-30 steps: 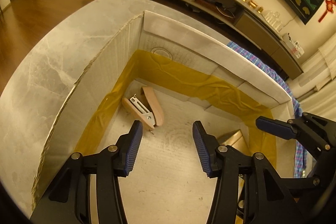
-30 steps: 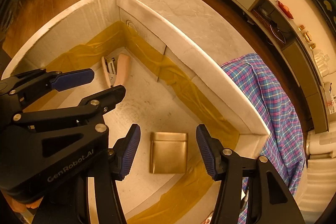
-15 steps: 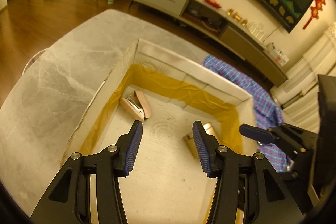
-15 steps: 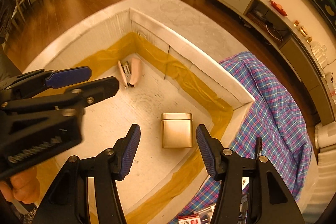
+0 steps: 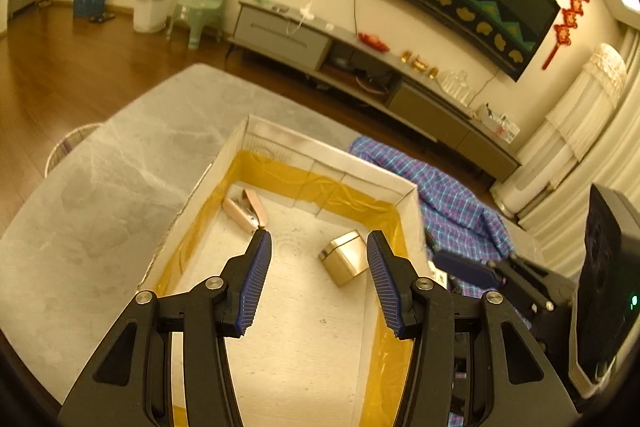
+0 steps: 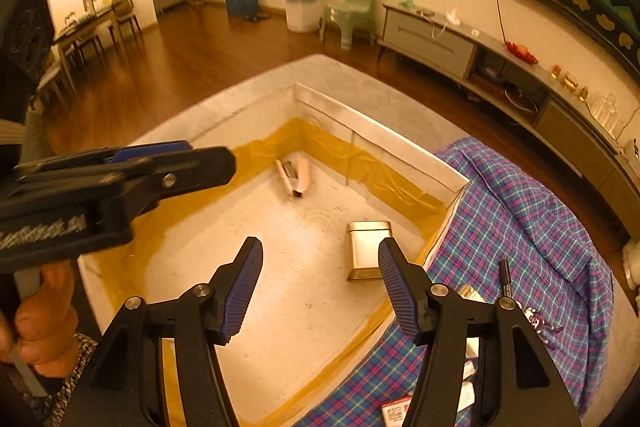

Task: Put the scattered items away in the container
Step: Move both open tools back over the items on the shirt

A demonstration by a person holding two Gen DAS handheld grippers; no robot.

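Both claws hang empty above the open cardboard box (image 6: 400,151) that serves as the container on the grey worktop (image 5: 100,187). The left claw (image 5: 318,281) stands partly spread with nothing between its blue pads. The right claw (image 6: 320,291) is opening, its jaws very wide, and nothing sits between them either.

Two items already lie on the box floor: a pink stapler (image 6: 294,177) near the far corner and a gold tin (image 6: 366,249) close to the right-hand wall, well apart from each other.

Judging by that, the step in hand is the gap between one drop-off and the next pickup. More clutter waits outside the box on the plaid cloth (image 6: 540,227) just beside its right wall: a dark pen (image 6: 505,277) and a small red-and-white packet (image 6: 396,413) at the bottom edge, plus something half hidden behind the right claw's arm that I cannot make out.

The next move likely calls for swinging the right claw over the box wall towards the cloth, lowering it with its jaws astride one item, the pen being the clearest target, and closing only once the pads flank it
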